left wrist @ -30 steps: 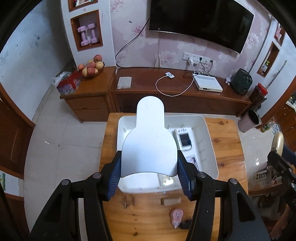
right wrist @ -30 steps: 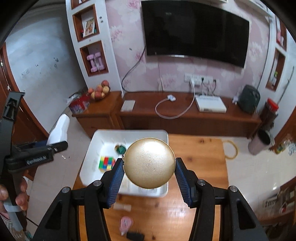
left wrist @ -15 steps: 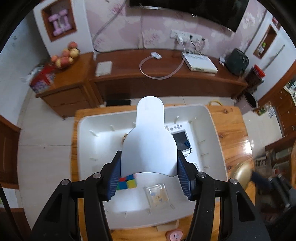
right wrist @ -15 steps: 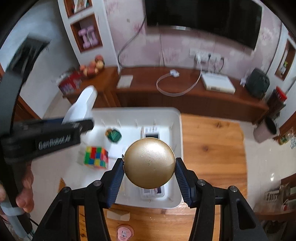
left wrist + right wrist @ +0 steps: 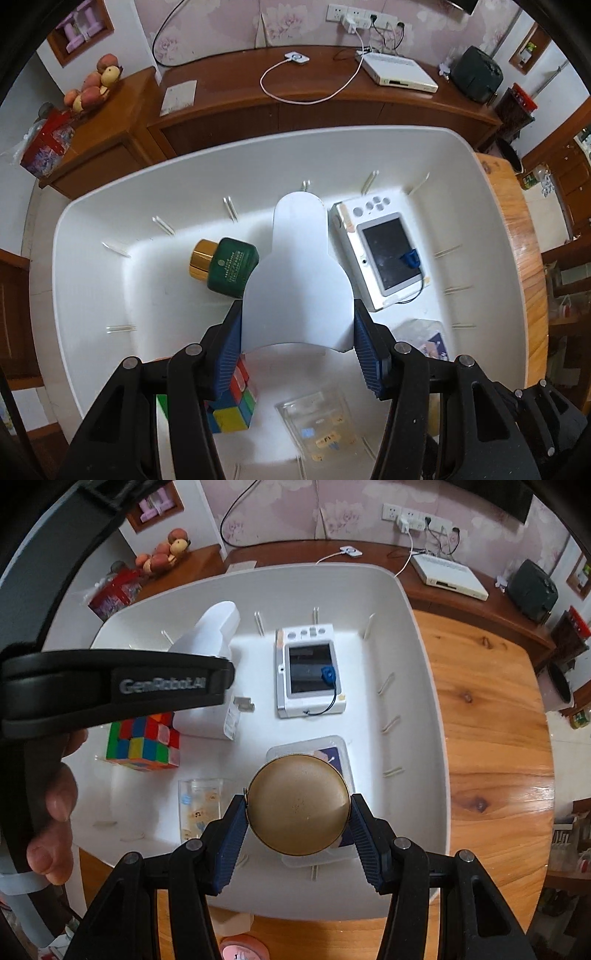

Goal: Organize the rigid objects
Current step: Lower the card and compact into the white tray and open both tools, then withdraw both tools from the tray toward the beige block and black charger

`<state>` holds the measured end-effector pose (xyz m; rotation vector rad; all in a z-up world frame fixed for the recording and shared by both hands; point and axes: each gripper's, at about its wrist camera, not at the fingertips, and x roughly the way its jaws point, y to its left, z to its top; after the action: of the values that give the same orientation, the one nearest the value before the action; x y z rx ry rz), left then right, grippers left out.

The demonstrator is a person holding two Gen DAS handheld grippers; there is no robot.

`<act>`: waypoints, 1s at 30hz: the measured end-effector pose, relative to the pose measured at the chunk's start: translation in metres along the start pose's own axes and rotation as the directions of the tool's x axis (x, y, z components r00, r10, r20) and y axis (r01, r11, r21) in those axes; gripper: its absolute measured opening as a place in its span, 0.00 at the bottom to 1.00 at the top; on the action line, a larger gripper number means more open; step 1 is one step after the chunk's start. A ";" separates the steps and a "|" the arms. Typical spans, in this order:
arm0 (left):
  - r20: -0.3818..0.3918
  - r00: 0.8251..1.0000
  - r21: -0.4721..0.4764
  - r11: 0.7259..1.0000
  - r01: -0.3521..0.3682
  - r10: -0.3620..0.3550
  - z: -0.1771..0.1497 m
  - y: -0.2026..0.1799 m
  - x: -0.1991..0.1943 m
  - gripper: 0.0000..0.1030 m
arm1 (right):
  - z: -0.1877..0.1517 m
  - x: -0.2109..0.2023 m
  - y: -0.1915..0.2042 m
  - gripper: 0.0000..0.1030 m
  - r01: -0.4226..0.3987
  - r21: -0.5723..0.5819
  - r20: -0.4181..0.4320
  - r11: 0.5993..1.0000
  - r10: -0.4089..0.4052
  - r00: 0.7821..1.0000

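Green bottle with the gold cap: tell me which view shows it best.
The left wrist view: the green bottle lies on its side in the white bin, gold cap and label visible. In the right wrist view, the left tool hides it.

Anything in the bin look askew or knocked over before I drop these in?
The green bottle with the gold cap lies on its side in the white bin. The Rubik's cube has a twisted layer. Nothing spilled.
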<state>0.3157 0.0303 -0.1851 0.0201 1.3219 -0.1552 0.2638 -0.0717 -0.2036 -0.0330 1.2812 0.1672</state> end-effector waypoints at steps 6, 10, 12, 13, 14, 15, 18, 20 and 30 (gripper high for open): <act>-0.042 0.998 -0.003 0.999 0.035 -0.035 -0.002 0.002 0.008 0.59 | -0.002 0.002 -0.001 0.63 -0.048 0.025 0.002 0.999 0.048 0.999; -0.029 0.999 0.000 0.999 0.040 -0.040 -0.004 0.002 0.000 0.83 | -0.004 -0.003 0.001 0.65 -0.070 0.033 0.019 0.997 0.070 0.997; -0.027 0.999 0.011 0.999 0.033 -0.032 -0.005 -0.001 -0.006 0.85 | -0.006 -0.005 0.003 0.65 -0.071 0.034 0.023 0.997 0.071 0.997; -0.026 0.999 0.015 1.000 0.028 -0.027 -0.004 -0.001 -0.006 0.88 | -0.007 -0.007 0.003 0.65 -0.076 0.034 0.025 0.997 0.075 0.997; -0.019 0.999 0.022 0.999 0.027 -0.026 -0.006 -0.003 -0.010 0.88 | -0.008 -0.008 0.004 0.65 -0.078 0.036 0.026 0.996 0.077 0.997; -0.015 1.000 0.025 0.999 0.028 -0.027 -0.006 -0.003 -0.012 0.88 | -0.009 -0.011 0.004 0.65 -0.080 0.038 0.029 0.996 0.079 0.996; 0.003 0.999 0.038 0.999 0.034 -0.034 -0.010 -0.007 -0.023 0.88 | -0.013 -0.018 0.006 0.65 -0.085 0.035 0.041 0.996 0.083 0.996; 0.018 0.999 0.053 0.998 0.029 -0.030 -0.013 -0.010 -0.030 0.88 | -0.015 -0.024 0.007 0.65 -0.081 0.026 0.050 0.996 0.080 0.996; 0.081 0.997 0.075 0.997 0.015 -0.021 -0.030 -0.019 -0.072 0.88 | -0.032 -0.060 0.008 0.65 -0.072 0.003 0.103 0.997 0.071 0.992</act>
<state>0.2672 0.0219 -0.1219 0.0639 1.2347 -0.2183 0.2155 -0.0740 -0.1553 0.0273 1.1811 0.2236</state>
